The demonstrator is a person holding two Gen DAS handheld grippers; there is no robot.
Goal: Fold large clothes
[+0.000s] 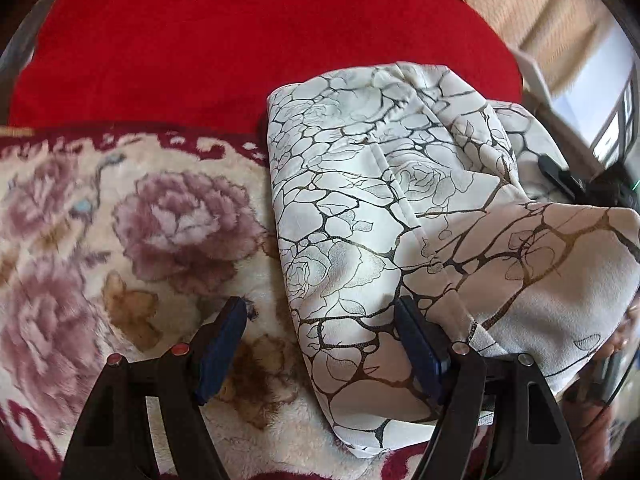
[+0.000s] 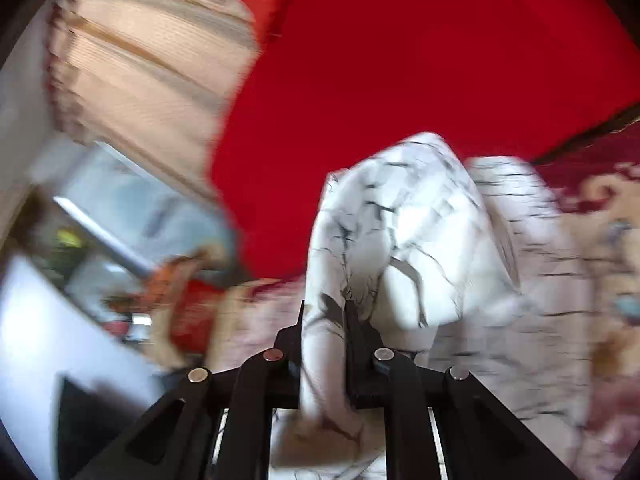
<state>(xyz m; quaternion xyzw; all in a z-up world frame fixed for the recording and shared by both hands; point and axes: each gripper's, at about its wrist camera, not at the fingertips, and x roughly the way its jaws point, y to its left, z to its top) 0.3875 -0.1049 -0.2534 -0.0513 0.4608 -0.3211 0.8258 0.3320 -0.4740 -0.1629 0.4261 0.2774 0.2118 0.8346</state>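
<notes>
Two grippers share this fold. Our right gripper [image 2: 324,312] has its jaws pinched nearly closed on a bunched fold of the white garment with its black vein-and-rose print [image 2: 400,232]; the cloth rises ahead of those jaws. Our left gripper [image 1: 320,332] stands wide open and holds nothing: the garment's folded edge [image 1: 352,208] lies between its jaws, on the plush floral blanket [image 1: 132,220]. We judge the left should close on that edge before we lift, both sides kept level.
</notes>
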